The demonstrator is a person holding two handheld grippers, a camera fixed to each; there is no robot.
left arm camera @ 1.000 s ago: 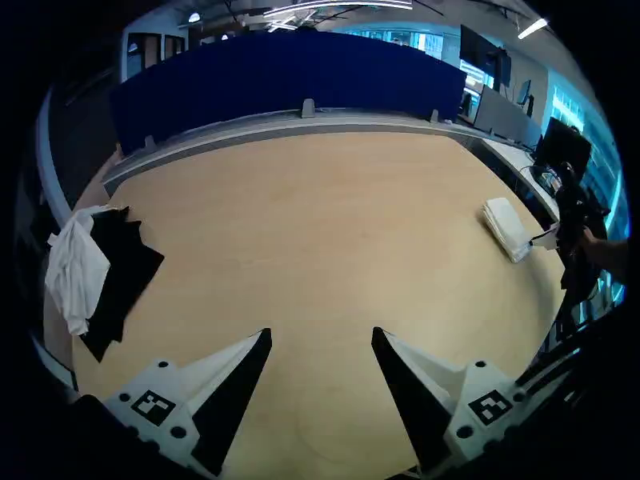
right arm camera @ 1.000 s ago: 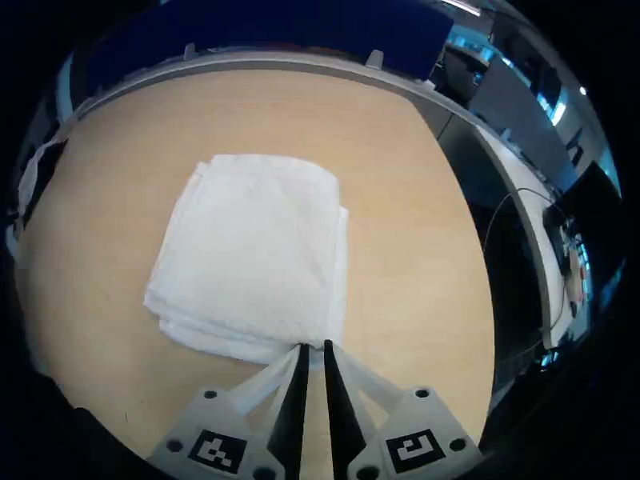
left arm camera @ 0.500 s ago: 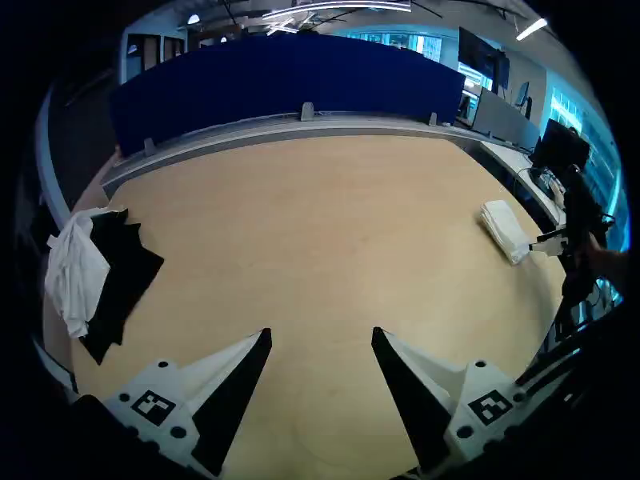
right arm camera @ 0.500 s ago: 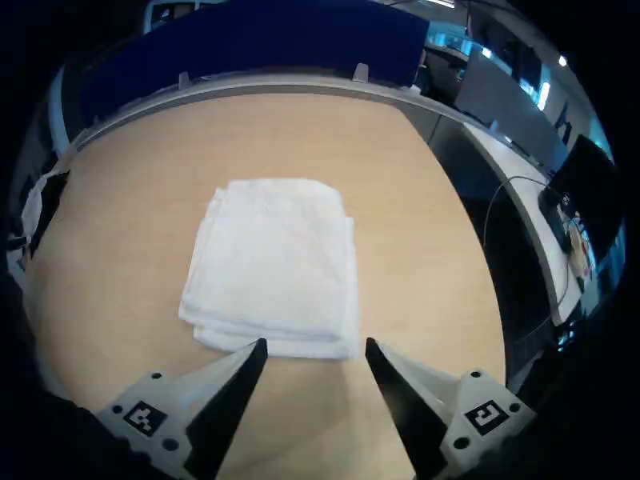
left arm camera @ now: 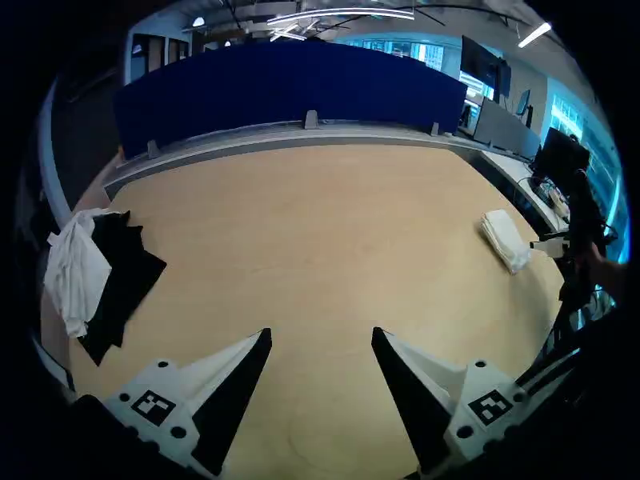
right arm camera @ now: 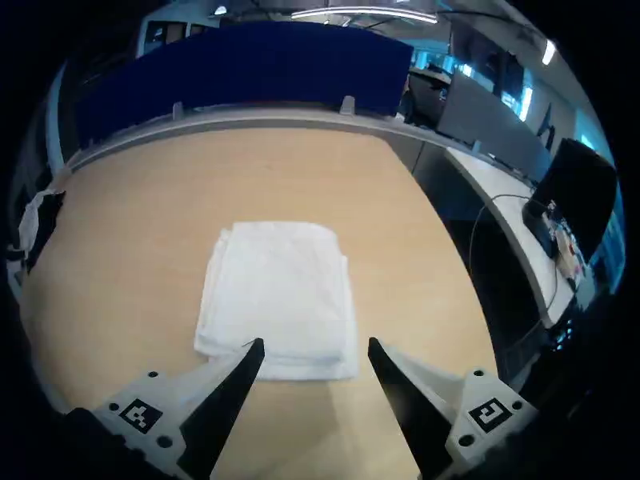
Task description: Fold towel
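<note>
Pale wood tabletop [left arm camera: 320, 216] stretches ahead of me to a dark blue partition [left arm camera: 288, 80] along its far edge. My left gripper [left arm camera: 320, 352] hangs over bare wood with its fingers spread wide, gripping nothing. At the left of that gripper's view, near the table's edge, a heap of white cloth [left arm camera: 74, 268] lies against black cloth [left arm camera: 128, 272]. The towel [right arm camera: 280, 300] is white, folded into a neat, thick rectangle, and lies flat toward the right end of the table. My right gripper [right arm camera: 314, 356] sits at the towel's near edge, fingers released and apart, the tips framing that edge without pinching it; whether they touch the fabric I cannot tell. Past the table's right side, a dark monitor [right arm camera: 580, 200] stands on another desk.
</note>
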